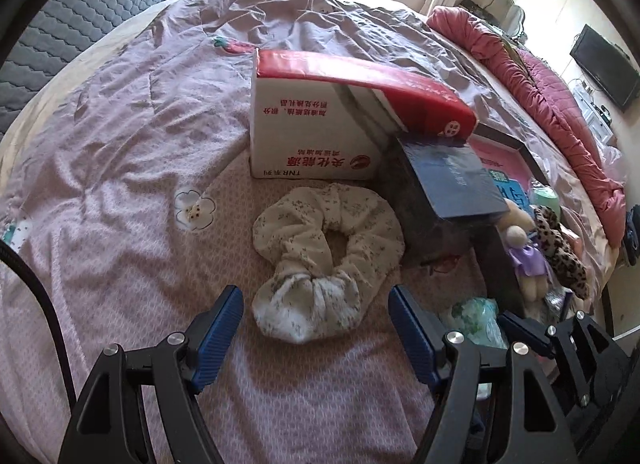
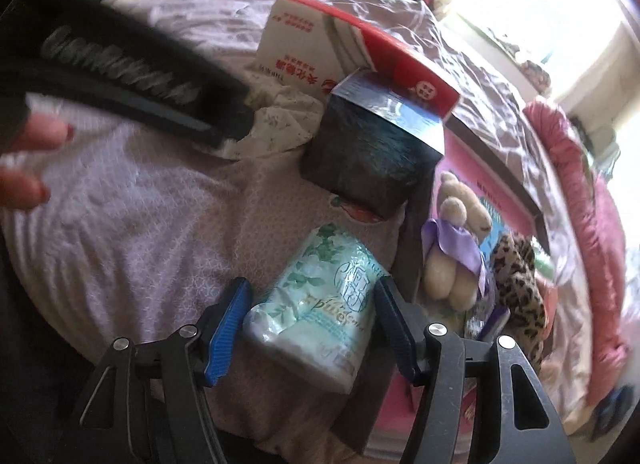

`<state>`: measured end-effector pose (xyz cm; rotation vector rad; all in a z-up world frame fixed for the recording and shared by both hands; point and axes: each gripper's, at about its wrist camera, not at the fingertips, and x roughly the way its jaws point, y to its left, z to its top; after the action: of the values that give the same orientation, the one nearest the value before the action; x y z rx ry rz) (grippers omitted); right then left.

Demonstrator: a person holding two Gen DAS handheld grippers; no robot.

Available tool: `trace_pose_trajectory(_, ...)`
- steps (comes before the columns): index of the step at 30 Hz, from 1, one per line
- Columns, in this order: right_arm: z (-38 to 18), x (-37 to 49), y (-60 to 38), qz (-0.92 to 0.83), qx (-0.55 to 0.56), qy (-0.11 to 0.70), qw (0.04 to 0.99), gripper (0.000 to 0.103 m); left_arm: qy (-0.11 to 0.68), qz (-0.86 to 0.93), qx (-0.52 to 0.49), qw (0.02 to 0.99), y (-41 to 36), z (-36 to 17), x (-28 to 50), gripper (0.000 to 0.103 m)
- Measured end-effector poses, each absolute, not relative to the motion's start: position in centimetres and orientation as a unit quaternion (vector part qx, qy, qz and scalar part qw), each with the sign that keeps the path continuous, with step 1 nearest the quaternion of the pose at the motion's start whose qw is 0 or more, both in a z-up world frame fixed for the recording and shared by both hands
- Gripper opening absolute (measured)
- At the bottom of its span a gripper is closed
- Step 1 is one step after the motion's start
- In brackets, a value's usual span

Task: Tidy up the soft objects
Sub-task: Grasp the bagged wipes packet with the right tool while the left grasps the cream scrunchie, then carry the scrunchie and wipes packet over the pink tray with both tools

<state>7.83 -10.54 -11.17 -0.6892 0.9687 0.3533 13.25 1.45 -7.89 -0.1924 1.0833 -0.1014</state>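
Left gripper: my left gripper (image 1: 316, 328) has its jaws spread wide, the blue pads standing clear on either side of the scrunchie's near end, with gaps to the cloth.
Scrunchie: the cream floral scrunchie (image 1: 326, 252) lies flat on the pink bedspread (image 1: 120, 192) in the centre of the left wrist view, just below the white and red carton.
Right gripper: my right gripper (image 2: 312, 324) straddles the tissue pack; the right pad looks to be against the wrapper, the left just beside it, and I cannot tell whether they press.
Tissue pack: the pale green tissue pack (image 2: 320, 296) lies on the bedspread at lower centre of the right wrist view, just left of the tray wall.
Boxes: the white and red carton (image 1: 312, 132) sits at centre, and a dark blue box (image 1: 448, 192) leans beside it to the right.
Tray: a dark-rimmed tray (image 2: 416, 248) right of the pack holds a small bear in a purple dress (image 2: 452, 240) and a leopard-print scrunchie (image 2: 520, 276).
Far edge: a rose quilt (image 1: 560, 104) runs along the right side of the bed.
Hand: bare fingertips (image 2: 36, 136) show at the left edge of the right wrist view, blurred.
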Motion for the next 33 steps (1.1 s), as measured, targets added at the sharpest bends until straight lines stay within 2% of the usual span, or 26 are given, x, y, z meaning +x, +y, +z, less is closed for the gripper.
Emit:
trace_pose_trajectory(7, -11.6, 9.5, -10.8, 0.172, -0.307, 0.447, 0.822, 0.061, 0.522, -0.046, -0.087, 0.848, 1.4, -9.1, 14.4, 0.075)
trace_pose_trajectory(11, -11.2, 10.8, -11.8, 0.175, -0.273, 0.442, 0.836, 0.049, 0.529, -0.042, -0.081, 0.843, 1.1, -9.9, 15.1, 0.077)
trace_pose_trajectory(14, -9.9, 11.8, -13.7, 0.198, -0.175, 0.446, 0.855, 0.046, 0.52, -0.035, -0.075, 0.85, 1.1, -10.2, 15.3, 0.077)
trace_pose_trajectory(16, -9.2, 12.4, -15.2, 0.214, -0.109, 0.449, 0.861, 0.045, 0.512, -0.036, -0.086, 0.854, 1.4, -10.2, 15.5, 0.071)
trace_pose_trajectory(18, -8.7, 12.7, -16.2, 0.226, -0.058, 0.453, 0.86, 0.044, 0.506, -0.035, -0.091, 0.857, 1.9, -10.2, 15.6, 0.051)
trace_pose_trajectory(19, -8.5, 12.7, -16.5, 0.232, -0.042, 0.453, 0.86, 0.044, 0.504, -0.036, -0.096, 0.857, 2.2, -10.2, 15.7, 0.047)
trace_pose_trajectory(21, -8.2, 12.3, -16.5, 0.243, -0.014, 0.459, 0.854, 0.044, 0.499, -0.045, -0.112, 0.858, 2.8, -10.2, 15.9, 0.025)
trace_pose_trajectory(22, -8.1, 12.3, -16.5, 0.247, -0.01, 0.458, 0.854, 0.044, 0.498, -0.048, -0.118, 0.858, 3.1, -10.2, 15.9, 0.021)
trace_pose_trajectory(24, -7.6, 12.0, -16.1, 0.25, -0.016, 0.456, 0.854, 0.043, 0.498, -0.053, -0.126, 0.856, 3.5, -10.3, 16.0, 0.015)
trace_pose_trajectory(26, -7.2, 11.3, -15.7, 0.258, -0.012, 0.451, 0.855, 0.043, 0.493, -0.06, -0.13, 0.858, 3.6, -10.2, 15.7, 0.014)
trace_pose_trajectory(33, -5.3, 10.4, -15.0, 0.268, -0.022, 0.428, 0.863, 0.043, 0.454, -0.068, -0.122, 0.88, 3.5, -6.6, 12.8, 0.014)
